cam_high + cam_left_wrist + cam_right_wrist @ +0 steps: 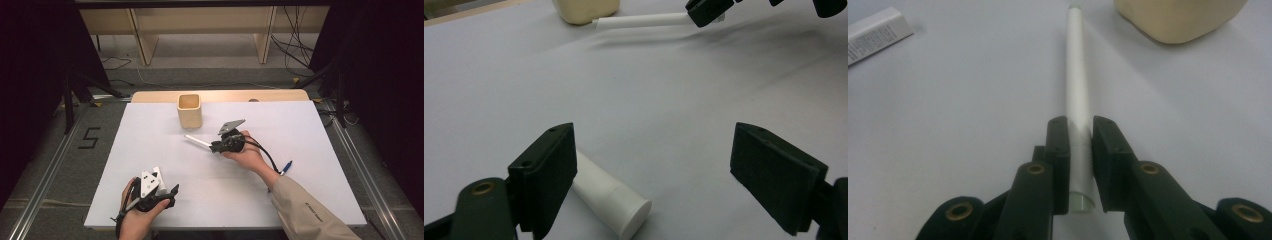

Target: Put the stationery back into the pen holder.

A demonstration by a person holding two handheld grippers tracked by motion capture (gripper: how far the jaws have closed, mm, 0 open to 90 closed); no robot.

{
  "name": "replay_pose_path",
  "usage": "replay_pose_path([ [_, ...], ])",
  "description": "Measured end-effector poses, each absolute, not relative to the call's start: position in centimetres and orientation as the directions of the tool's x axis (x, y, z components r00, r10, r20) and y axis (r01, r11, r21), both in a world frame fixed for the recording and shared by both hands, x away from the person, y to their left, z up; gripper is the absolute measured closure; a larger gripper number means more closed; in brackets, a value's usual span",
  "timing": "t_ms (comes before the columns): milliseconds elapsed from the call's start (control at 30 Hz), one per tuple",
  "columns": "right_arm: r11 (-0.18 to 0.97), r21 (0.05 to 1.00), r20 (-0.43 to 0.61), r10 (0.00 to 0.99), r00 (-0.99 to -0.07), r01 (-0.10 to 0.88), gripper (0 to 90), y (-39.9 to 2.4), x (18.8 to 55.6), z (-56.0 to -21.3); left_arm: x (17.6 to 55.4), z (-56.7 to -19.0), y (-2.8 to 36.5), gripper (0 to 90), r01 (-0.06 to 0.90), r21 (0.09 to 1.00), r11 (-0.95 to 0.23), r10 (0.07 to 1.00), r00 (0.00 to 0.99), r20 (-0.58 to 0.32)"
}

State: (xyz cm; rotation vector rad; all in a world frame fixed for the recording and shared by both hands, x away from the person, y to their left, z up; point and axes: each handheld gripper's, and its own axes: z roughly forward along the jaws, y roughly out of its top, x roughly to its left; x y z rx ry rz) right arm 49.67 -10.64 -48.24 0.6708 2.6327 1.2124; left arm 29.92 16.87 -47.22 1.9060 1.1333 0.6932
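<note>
Right gripper view, right gripper (1080,150) clamps white pen (1076,75) (beside cup (1178,20)); left gripper (654,165) agape

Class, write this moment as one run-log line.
right gripper: shut on white pen | left gripper: open beside white tube | cup: upright

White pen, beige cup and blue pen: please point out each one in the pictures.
white pen (1077,80), right gripper view, middle of its barrel ahead of the jaws
beige cup (189,116), high view, its front wall
blue pen (286,167), high view, middle of its body
</note>
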Motion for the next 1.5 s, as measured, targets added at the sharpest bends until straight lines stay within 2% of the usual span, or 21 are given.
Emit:
replay_pose_path([
  [267, 0.528, 0.792, 0.036, 0.459, -0.888, 0.305, 79.0, -11.0, 48.7, -47.2, 30.0, -46.9, 17.0, 20.5, 0.443, 0.864, -0.24, 0.902, 0.432, 0.029],
  [533, 0.468, 0.838, 0.054, 0.442, -0.895, 0.281, 79.0, -13.0, 45.2, -46.5, 30.9, -46.2, 16.1, 26.3, 0.442, 0.889, -0.12, 0.896, 0.434, -0.094],
  [933, 0.397, 0.883, 0.074, 0.408, -0.91, 0.25, 78.9, -14.2, 39.9, -45.3, 35.2, -46.1, 12.9, 27.8, 0.504, 0.864, 0.014, 0.855, 0.442, -0.272],
  [1500, 0.396, 0.891, 0.057, 0.389, -0.92, 0.223, 78.9, -14.0, 38.8, -45.3, 36.2, -45.8, 12.0, 32.8, 0.516, 0.843, 0.149, 0.793, 0.447, -0.414],
])
